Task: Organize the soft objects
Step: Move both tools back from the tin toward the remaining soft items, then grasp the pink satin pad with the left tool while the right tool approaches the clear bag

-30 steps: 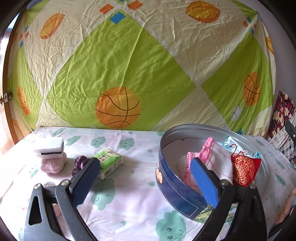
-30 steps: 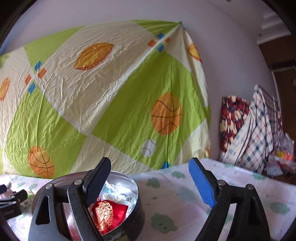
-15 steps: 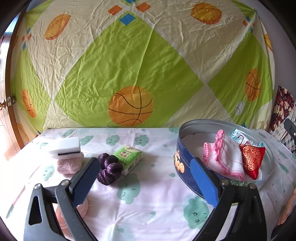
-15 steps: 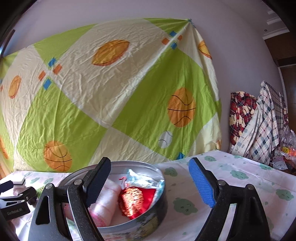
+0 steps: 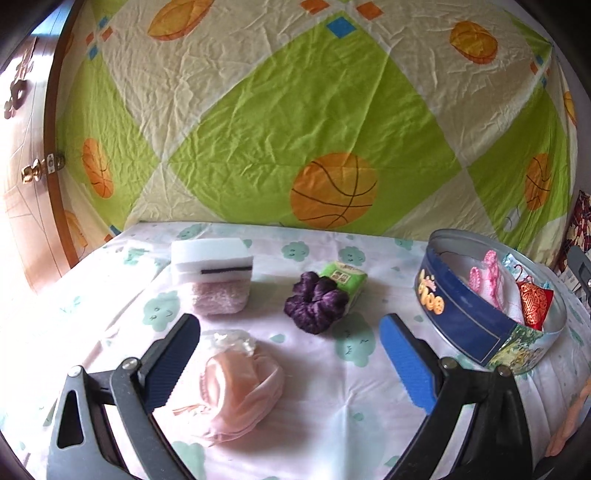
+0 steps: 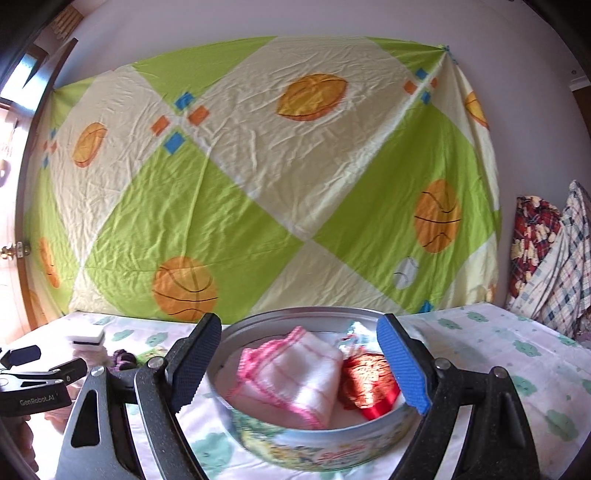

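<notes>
Now the left gripper [image 5: 290,356], stamped "GenRobot.AI", gapes wide over a pink cloth bundle [image 5: 240,387] mid-table, touching nothing, while the right gripper [image 6: 299,363] spreads empty above the round tin [image 6: 314,439].

Backdrop: green-cream basketball-print sheet [image 6: 258,192] on white wall [image 6: 332,18]. Wooden door [image 5: 26,184] left, overexposed. Plaid fabrics [image 6: 554,258], possibly clothing, right.

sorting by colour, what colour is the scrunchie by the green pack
Dark purple scrunchie, clearest in the left wrist view.
</notes>
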